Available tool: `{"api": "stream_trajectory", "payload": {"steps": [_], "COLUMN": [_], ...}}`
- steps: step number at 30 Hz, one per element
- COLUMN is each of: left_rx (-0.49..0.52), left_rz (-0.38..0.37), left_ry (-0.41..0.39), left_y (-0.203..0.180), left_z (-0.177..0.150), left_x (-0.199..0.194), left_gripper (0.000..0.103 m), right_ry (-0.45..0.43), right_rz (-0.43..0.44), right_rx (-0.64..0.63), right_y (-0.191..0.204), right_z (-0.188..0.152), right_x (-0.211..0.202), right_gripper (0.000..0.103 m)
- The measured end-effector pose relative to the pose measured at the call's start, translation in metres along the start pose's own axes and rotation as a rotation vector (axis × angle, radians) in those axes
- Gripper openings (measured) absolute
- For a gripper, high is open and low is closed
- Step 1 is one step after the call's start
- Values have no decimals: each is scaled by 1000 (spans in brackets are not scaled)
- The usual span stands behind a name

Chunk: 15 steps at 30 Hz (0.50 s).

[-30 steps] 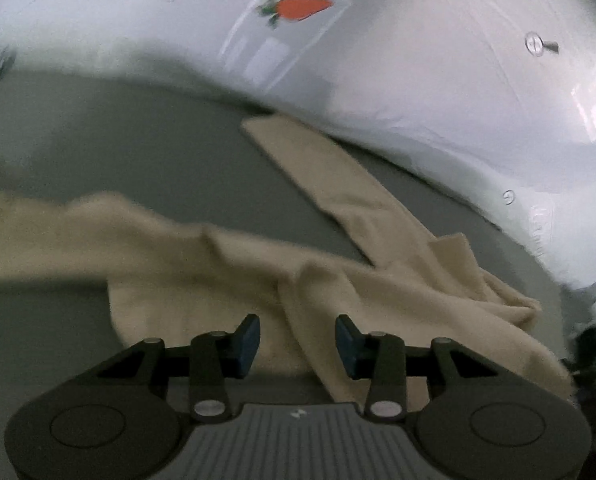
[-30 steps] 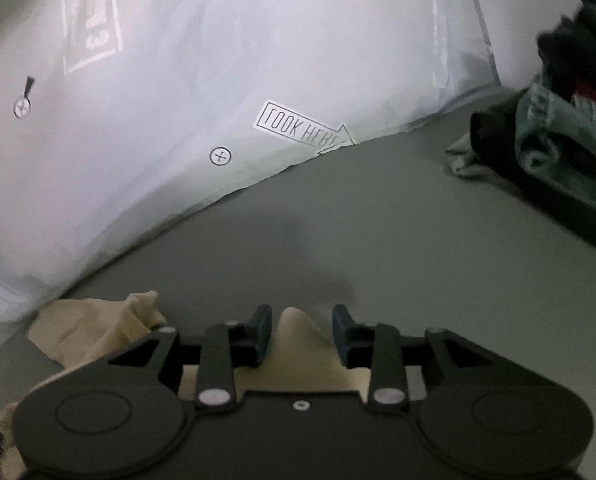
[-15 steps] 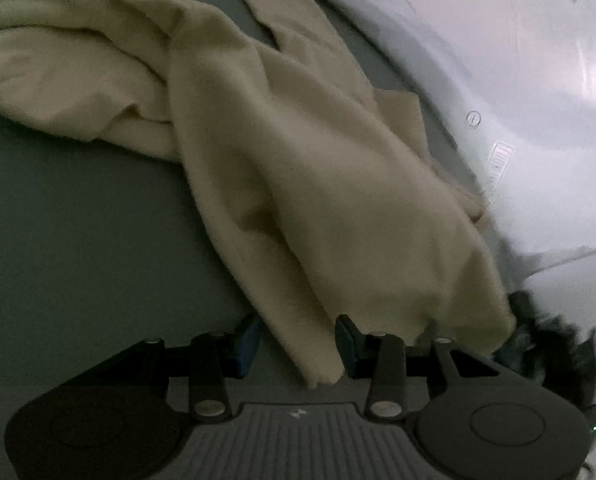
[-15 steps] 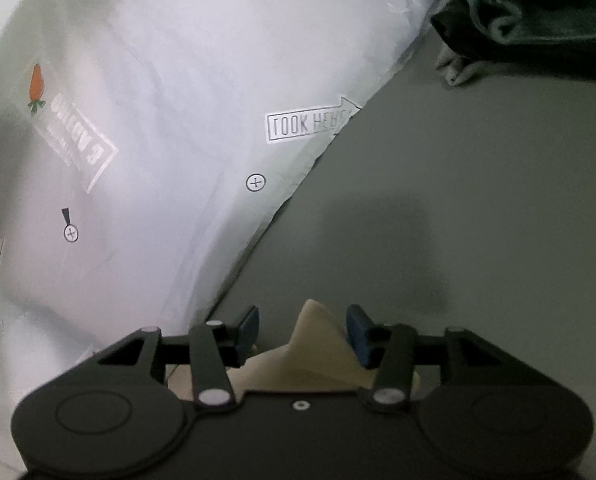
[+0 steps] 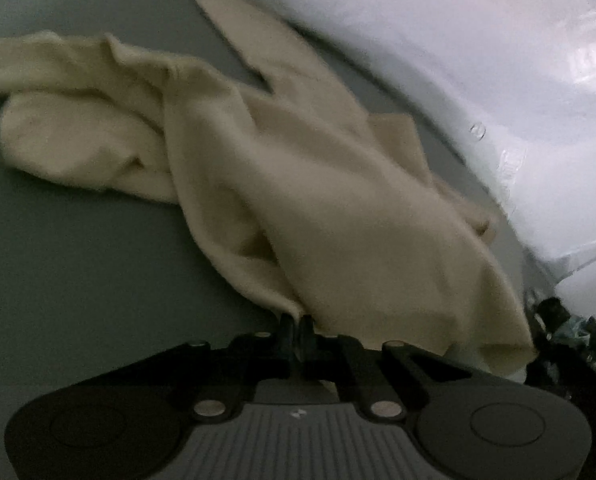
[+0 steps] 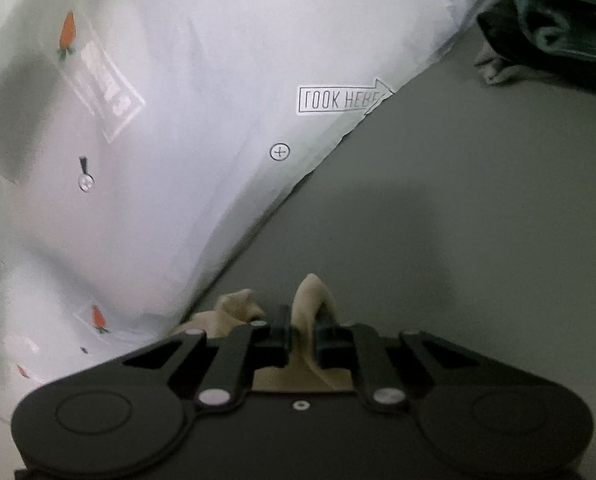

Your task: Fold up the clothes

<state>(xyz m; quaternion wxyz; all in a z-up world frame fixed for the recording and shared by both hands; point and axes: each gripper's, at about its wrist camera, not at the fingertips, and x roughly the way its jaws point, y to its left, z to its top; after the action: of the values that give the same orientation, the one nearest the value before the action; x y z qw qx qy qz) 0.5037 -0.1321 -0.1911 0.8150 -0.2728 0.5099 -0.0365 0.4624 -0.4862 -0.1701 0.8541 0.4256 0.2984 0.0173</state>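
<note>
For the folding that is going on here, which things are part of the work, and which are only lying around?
Part of the work:
- cream garment
- left gripper, shut on its edge
- right gripper, shut on a bunched corner

Only lying around:
- white printed sheet
- pile of dark clothes
- grey surface

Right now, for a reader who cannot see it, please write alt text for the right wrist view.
The right gripper is shut on a bunched fold of cream garment, its jaws having just closed on it. Ahead lies a grey surface, with white printed bedding marked "LOOK HERE" on the left and a dark clothes pile at top right.
</note>
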Motion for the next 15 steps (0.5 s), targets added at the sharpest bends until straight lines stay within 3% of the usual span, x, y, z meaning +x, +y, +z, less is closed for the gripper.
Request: {"api": "stream_trajectory", "payload": {"steps": [8,15], "left_rx": [4,-16], "left_rz": [10,54], "left_ry": [-180,-314], "left_y": [27,83], "left_z": [-22,-73], "left_x": [-118,-216], "left_gripper": [1,1], "right_ry": [25,78], "right_rz": [36,42], "right_rx": [-10,13], "right_y": [23,29], "right_z": [-33,-101], "right_x": [-69,-132], "right_gripper": [11,11]}}
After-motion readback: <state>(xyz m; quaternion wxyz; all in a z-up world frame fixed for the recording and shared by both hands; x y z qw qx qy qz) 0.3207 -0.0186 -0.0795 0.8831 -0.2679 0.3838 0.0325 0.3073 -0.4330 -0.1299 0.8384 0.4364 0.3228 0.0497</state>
